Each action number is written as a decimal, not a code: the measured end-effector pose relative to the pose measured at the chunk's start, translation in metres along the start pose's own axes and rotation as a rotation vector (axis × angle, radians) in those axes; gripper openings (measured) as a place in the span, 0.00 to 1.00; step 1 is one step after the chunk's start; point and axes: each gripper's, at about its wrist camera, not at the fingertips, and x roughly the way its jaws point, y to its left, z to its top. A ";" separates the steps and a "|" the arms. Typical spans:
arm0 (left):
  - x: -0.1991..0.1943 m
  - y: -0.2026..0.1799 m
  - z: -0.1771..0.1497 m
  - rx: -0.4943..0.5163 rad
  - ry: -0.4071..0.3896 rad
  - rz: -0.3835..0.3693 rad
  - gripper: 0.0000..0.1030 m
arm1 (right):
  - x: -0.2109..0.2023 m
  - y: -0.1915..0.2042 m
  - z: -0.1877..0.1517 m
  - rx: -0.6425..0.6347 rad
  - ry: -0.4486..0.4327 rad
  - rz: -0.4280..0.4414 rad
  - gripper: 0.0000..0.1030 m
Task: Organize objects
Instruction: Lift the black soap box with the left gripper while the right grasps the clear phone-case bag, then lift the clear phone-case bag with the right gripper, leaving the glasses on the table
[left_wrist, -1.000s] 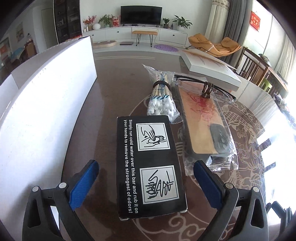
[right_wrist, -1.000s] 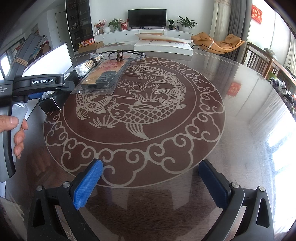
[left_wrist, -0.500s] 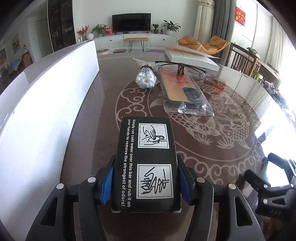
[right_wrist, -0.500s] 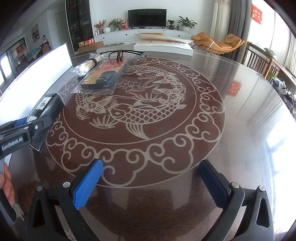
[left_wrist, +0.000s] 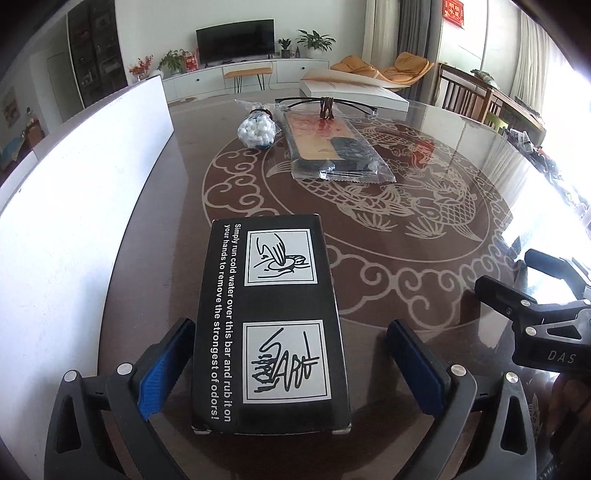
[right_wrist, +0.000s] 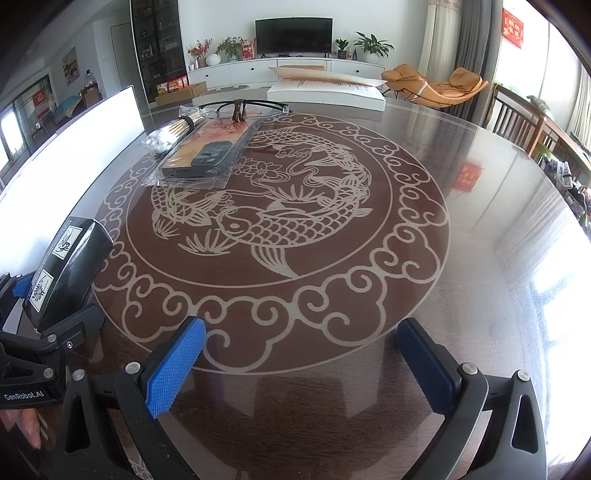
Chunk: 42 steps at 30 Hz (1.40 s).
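One black box (left_wrist: 271, 325), white pictograms, white text, flat on table (left_wrist: 424, 266).

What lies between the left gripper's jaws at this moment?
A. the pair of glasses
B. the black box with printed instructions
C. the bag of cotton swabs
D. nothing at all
B: the black box sits on the table between the open jaws of the left gripper, with a visible gap at each pad, so it is not clamped; the swabs and glasses lie farther off.
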 end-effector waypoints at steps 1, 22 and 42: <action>0.000 0.000 0.000 -0.001 0.000 -0.001 1.00 | 0.000 0.000 0.000 0.000 0.000 0.000 1.00; 0.001 0.000 -0.001 -0.001 -0.001 0.001 1.00 | 0.033 0.027 0.112 -0.017 0.076 0.177 1.00; 0.001 -0.001 -0.001 -0.001 -0.001 0.002 1.00 | 0.084 0.073 0.126 -0.158 0.140 0.099 0.76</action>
